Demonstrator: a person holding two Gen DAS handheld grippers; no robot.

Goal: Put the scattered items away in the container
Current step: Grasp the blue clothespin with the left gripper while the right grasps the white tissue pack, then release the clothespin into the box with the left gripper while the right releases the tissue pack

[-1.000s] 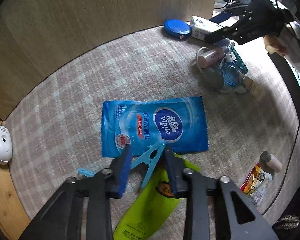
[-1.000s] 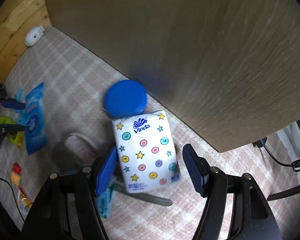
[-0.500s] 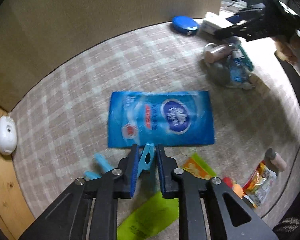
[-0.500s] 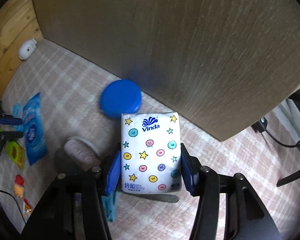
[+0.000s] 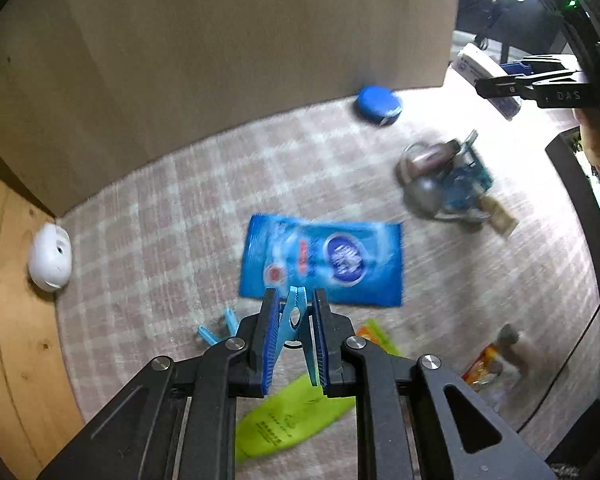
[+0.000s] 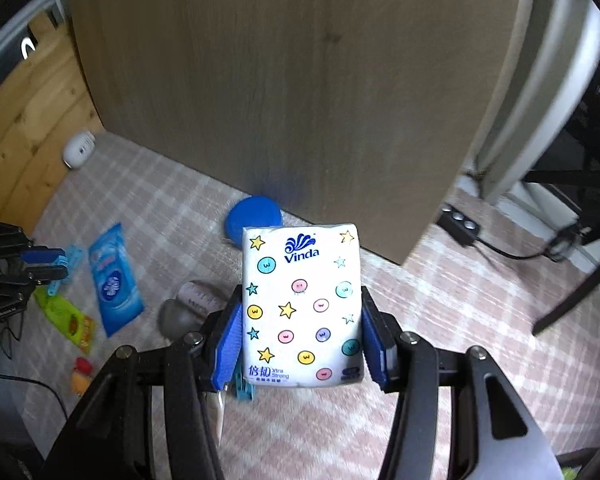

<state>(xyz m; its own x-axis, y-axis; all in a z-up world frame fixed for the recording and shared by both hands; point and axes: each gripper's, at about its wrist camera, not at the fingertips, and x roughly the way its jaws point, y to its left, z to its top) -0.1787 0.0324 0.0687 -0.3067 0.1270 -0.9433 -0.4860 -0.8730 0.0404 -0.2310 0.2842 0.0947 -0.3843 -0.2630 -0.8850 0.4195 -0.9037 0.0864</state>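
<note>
I see the light-blue clothespin (image 5: 296, 316) pinched between the left gripper (image 5: 296, 334) pads, held above the checked cloth (image 5: 180, 208). Right gripper (image 6: 302, 336) is clamped on the white Vinda tissue pack (image 6: 302, 304), fingers pressing both long sides, pack lifted off the cloth.

Just under the left fingers: blue wet-wipe sachet (image 5: 324, 264) flat on the cloth, a second blue clothespin (image 5: 216, 330) to its lower left, green packet (image 5: 288, 420) lying partly beneath the gripper. An orange-edged packet (image 5: 374, 334) sits just beside the green one.

Farther out: blue round lid (image 5: 378, 105) against the wooden board (image 5: 220, 48). Right of the sachet, a blurred cluster with a pink bottle (image 5: 432, 158) and blue-green items touching; I can't tell them apart. Snack wrapper (image 5: 482, 368) and a small bottle (image 5: 514, 342) near the cloth's right edge. White rounded gadget (image 5: 50, 260) at the left corner, by the wood panel.

No container I can identify in either view.
</note>
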